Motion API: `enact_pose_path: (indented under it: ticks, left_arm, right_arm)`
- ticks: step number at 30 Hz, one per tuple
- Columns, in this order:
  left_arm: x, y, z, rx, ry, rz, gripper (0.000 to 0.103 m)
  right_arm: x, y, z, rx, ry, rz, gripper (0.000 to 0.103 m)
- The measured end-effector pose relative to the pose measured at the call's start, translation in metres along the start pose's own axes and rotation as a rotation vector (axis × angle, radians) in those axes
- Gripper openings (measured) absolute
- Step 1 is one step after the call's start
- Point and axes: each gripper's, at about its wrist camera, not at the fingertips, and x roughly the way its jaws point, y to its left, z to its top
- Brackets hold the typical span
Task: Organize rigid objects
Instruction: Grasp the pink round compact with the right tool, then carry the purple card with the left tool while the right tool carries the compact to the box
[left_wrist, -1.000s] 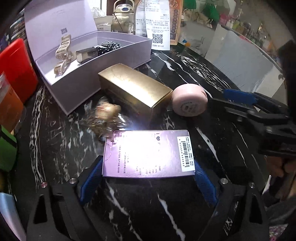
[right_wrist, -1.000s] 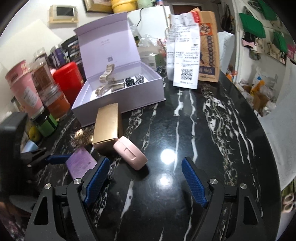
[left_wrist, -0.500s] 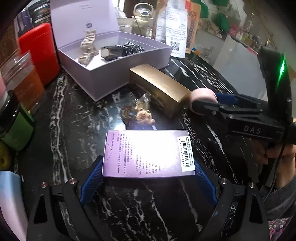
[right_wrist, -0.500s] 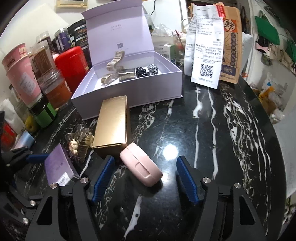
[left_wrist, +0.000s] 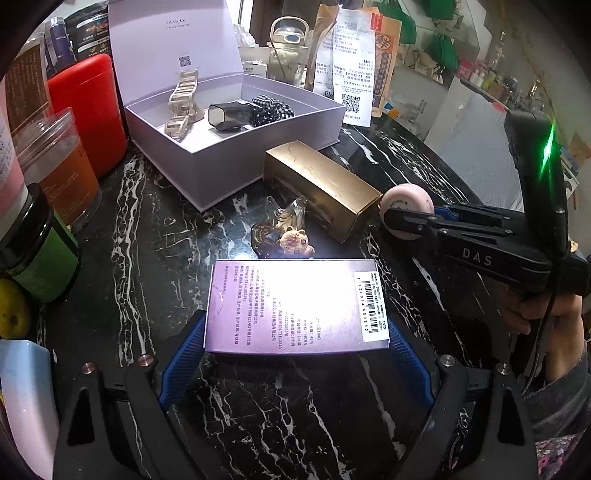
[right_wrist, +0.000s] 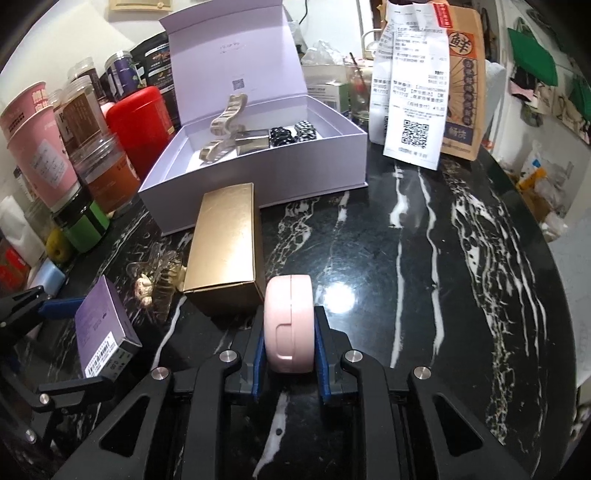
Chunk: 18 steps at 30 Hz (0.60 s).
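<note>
My left gripper (left_wrist: 295, 339) is shut on a flat purple box (left_wrist: 295, 304), held just above the black marble table (left_wrist: 155, 221); the box also shows in the right wrist view (right_wrist: 105, 328). My right gripper (right_wrist: 290, 332) is shut on a round pink case (right_wrist: 290, 328), standing on edge; the case also shows in the left wrist view (left_wrist: 406, 206). An open lilac gift box (right_wrist: 258, 173) at the back holds hair clips and a dark case. A gold box (right_wrist: 229, 251) lies in front of it, with a clear hair claw with a small figure (left_wrist: 284, 229) beside it.
Jars, a red canister (right_wrist: 138, 122) and a green-banded jar (right_wrist: 85, 221) crowd the left edge. A paper bag with receipts (right_wrist: 417, 96) stands at the back right. The table's right side (right_wrist: 461, 258) is bare marble with a curved edge.
My right gripper moved in around the pink case and shut on it, turning it on edge. My left gripper kept the purple box and swung to face the gift box more.
</note>
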Motion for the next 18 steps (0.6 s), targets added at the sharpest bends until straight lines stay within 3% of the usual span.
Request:
enact_pose_path:
  ticks: [18]
  left_arm:
    - [-0.017, -0.004, 0.005, 0.019, -0.044, 0.014, 0.093]
  right_arm:
    - [-0.042, 0.009, -0.013, 0.022, -0.027, -0.025, 0.022]
